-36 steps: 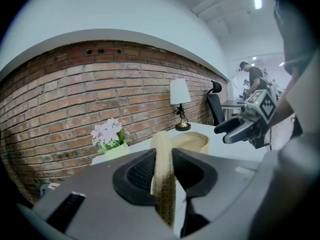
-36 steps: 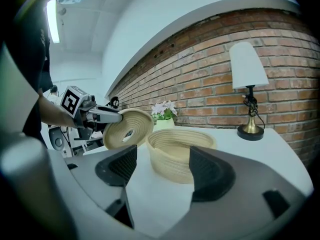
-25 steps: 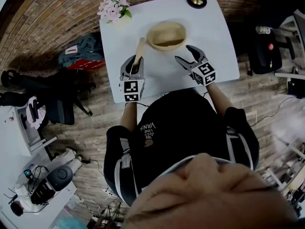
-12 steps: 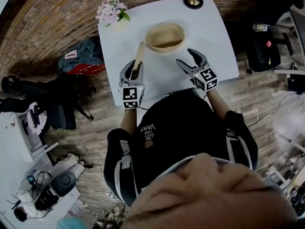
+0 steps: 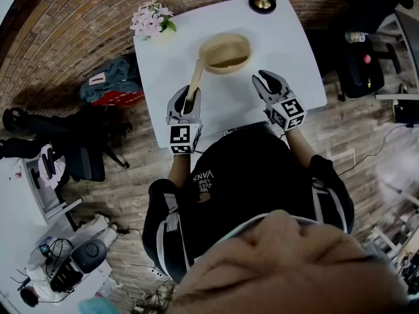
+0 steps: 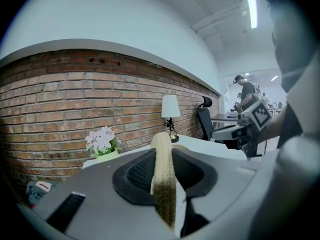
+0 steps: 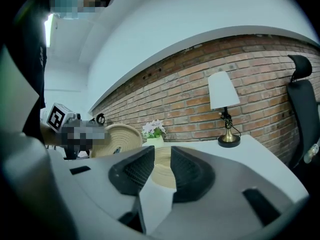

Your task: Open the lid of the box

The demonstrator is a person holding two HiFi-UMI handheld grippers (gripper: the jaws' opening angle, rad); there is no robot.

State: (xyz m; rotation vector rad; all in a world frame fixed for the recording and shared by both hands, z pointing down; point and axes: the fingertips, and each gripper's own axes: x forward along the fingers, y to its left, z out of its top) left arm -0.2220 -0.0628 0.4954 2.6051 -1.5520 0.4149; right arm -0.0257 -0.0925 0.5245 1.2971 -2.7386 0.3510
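Observation:
The round woven box (image 5: 226,52) stands open on the white table (image 5: 294,51). Its flat woven lid (image 5: 194,77) is upright on edge to the box's left, with my left gripper (image 5: 185,103) shut on its near rim. In the left gripper view the lid's edge (image 6: 162,169) runs between the pads. My right gripper (image 5: 267,84) hovers near the box's right front; its jaws are closing, a narrow gap remains, and nothing is between them. The right gripper view shows the box (image 7: 163,175) beyond the jaws and the lid (image 7: 117,139) at the left.
A pot of pink flowers (image 5: 150,19) stands at the table's far left corner and a lamp (image 5: 263,0) with a brass foot at the far edge. Black office chairs (image 5: 366,57) stand to the right of the table. Bags (image 5: 108,84) lie on the floor at the left.
The right gripper's jaws have gone from wide apart to a narrow gap. The left gripper still holds the lid in about the same place.

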